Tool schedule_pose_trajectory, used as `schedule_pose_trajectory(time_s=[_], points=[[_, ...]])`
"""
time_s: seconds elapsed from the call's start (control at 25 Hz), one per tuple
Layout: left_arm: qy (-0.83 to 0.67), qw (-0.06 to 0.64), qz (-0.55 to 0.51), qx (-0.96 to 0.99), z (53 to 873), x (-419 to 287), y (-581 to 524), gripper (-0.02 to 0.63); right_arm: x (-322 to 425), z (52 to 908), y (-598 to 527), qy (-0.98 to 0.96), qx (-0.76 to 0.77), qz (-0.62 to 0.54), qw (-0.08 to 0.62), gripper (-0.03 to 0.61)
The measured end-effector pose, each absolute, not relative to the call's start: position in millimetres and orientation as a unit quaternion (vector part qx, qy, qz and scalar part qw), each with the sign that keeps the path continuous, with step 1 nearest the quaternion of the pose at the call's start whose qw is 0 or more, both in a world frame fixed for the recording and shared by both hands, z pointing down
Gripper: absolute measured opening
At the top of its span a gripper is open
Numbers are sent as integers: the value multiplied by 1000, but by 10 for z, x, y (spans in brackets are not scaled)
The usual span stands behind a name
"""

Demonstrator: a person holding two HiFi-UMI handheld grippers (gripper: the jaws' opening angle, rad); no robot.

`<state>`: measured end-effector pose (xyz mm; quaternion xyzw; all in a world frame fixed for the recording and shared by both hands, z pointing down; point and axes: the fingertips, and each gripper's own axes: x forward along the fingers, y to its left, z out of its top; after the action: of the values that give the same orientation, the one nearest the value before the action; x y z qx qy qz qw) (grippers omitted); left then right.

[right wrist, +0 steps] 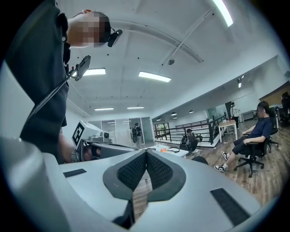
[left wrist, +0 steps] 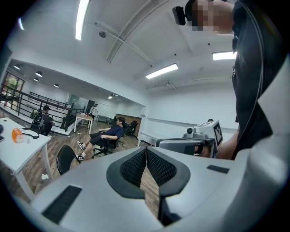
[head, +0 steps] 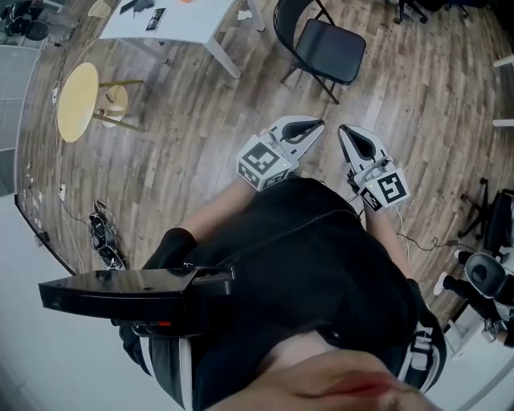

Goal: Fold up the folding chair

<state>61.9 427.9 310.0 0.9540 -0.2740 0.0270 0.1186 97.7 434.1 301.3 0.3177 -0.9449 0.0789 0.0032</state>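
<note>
The black folding chair (head: 323,50) stands unfolded on the wood floor, well ahead of both grippers. My left gripper (head: 316,125) and right gripper (head: 346,132) are held side by side in front of my body and point toward the chair. Both are shut and empty, a good way short of it. In the left gripper view the jaws (left wrist: 146,153) meet; the chair's back (left wrist: 65,158) shows low at the left and the right gripper (left wrist: 201,139) beside them. In the right gripper view the jaws (right wrist: 146,155) also meet, with the left gripper (right wrist: 93,147) at the left.
A white table (head: 173,22) stands to the left of the chair, and a round yellow stool (head: 79,101) further left. Cables (head: 103,233) lie by the wall. An office chair base (head: 482,281) is at the right. A person sits in an office chair (left wrist: 108,136) across the room.
</note>
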Motion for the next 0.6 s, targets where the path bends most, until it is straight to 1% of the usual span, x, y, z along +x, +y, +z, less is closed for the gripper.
schedule_pose_trajectory(time_s=[0.28,0.6], points=[[-234,113,24,965,3074,222,3700,9,518,3017,3852,-936,343,81,14,11],[-215,114,24,970,3091,-150,3228,9,260,3070,3446,-920,381,88,19,11]])
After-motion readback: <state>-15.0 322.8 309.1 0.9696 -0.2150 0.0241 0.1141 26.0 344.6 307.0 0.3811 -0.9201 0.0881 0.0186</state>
